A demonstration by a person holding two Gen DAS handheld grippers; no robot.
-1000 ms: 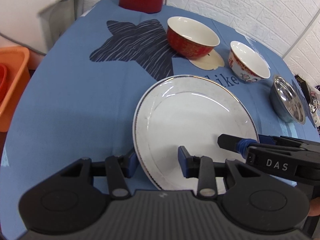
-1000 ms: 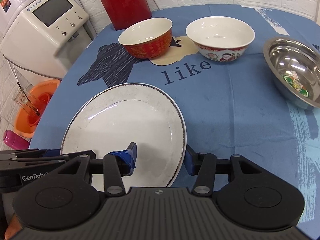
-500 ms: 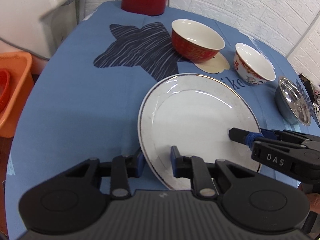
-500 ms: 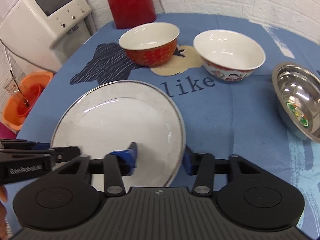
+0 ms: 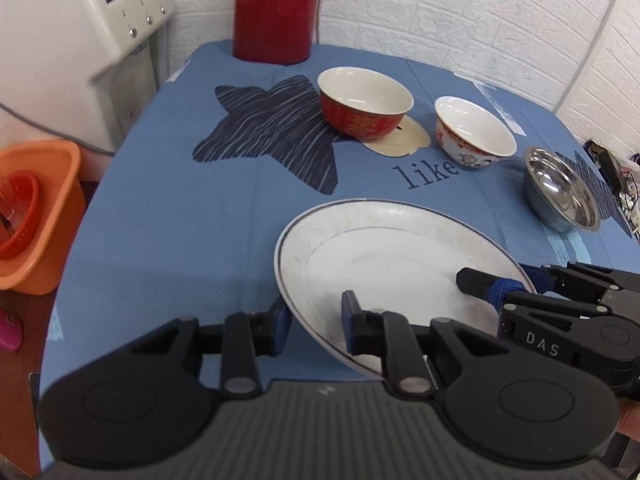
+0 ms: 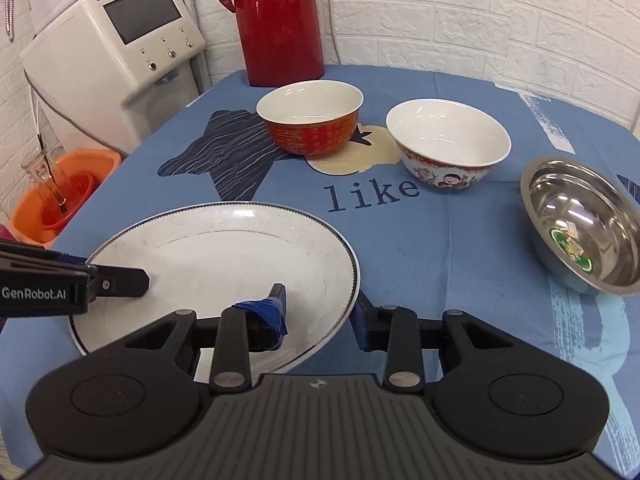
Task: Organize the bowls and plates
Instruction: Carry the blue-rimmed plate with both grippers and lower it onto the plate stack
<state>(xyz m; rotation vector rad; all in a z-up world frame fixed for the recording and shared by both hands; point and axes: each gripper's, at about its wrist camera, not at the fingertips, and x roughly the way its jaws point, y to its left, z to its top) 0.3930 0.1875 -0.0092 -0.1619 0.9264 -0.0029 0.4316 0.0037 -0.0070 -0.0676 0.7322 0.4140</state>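
- The left gripper [image 5: 314, 322] is clamped on the near left rim of the white plate [image 5: 392, 256]: one pad sits under the rim, the other on the plate's inner face.
- The right gripper [image 6: 320, 316] pinches the same plate [image 6: 224, 256] at its near right rim, the tape-wrapped finger inside and the other finger outside the edge.
- In the left wrist view the plate lies low and right of centre, tilted, over the blue tablecloth [image 5: 180, 216]; the right gripper [image 5: 500, 286] enters from the right edge.
- In the right wrist view the left gripper [image 6: 116, 280] reaches in from the left edge onto the plate.
- Beyond the plate, mid-frame, stand a red bowl [image 6: 310, 120] and a white patterned bowl [image 6: 448, 142], near each other but apart.
- A steel bowl [image 6: 584, 228] sits at the right edge.
- A red thermos [image 6: 276, 20] stands at top centre, with a white appliance [image 6: 116, 44] at upper left.
- An orange basin [image 5: 36, 216] shows at the left edge.
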